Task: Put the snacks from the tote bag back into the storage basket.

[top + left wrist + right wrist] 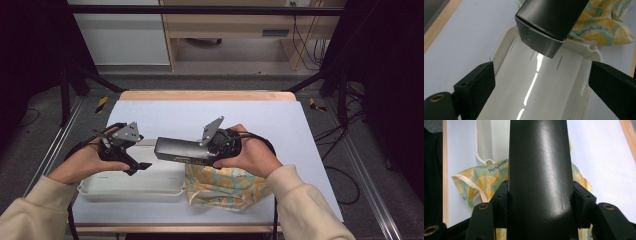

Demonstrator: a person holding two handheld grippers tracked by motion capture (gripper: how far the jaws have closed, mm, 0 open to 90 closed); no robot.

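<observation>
Between the right gripper (200, 150)'s jaws, a long black box (182, 150) is pinched at one end, its free end above the white tray (100, 190). It could tilt or slip. The left gripper (142, 167), jaws spread, could clip it; the lemon-print bag (225, 187) lies below.

My high view looks forward and down on the whole desk (150, 107) from well above my side. The left claw (541, 85) camera sits close over the white tray (554, 87), facing along it. The right claw (540, 202) camera looks down past the black box (539, 170). All three share the tray, box and patterned bag (225, 187).
</observation>
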